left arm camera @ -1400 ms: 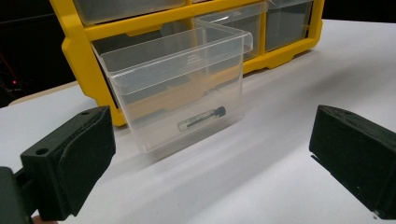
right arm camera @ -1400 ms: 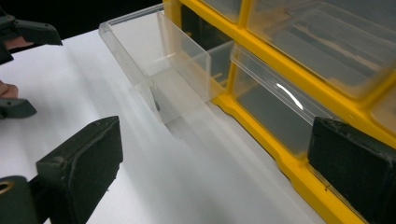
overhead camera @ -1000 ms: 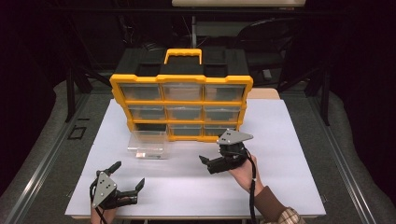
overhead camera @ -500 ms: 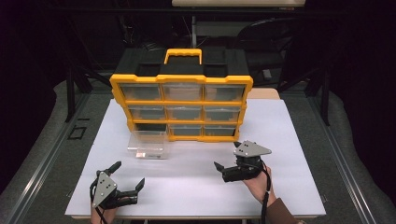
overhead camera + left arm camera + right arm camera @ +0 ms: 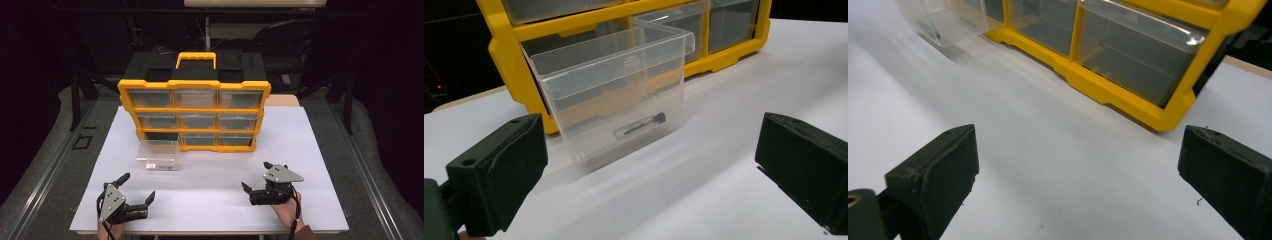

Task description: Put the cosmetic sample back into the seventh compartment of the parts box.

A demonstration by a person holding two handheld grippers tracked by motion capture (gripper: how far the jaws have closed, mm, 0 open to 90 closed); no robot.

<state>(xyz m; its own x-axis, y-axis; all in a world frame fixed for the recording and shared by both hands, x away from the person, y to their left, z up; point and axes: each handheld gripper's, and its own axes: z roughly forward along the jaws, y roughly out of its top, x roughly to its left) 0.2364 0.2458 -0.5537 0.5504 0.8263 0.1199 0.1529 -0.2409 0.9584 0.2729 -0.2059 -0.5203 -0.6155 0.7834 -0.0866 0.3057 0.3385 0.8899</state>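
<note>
The white table (image 5: 210, 150) carried a yellow and black organiser case (image 5: 195, 107) standing upright at its far half, its clear drawers facing the person. One clear drawer (image 5: 159, 155) stood on the table just before the case's lower left slot (a small dark-capped vial (image 5: 640, 125) lay inside it). The left gripper (image 5: 136, 191) and right gripper (image 5: 256, 176) rested near the front edge, well apart, each with jaws spread wide and holding nothing.

The organizer's frame (image 5: 194, 111) was glossy yellow plastic; the pulled-out drawer (image 5: 614, 95) was clear, smooth plastic; the tabletop (image 5: 210, 170) looked matt white.
</note>
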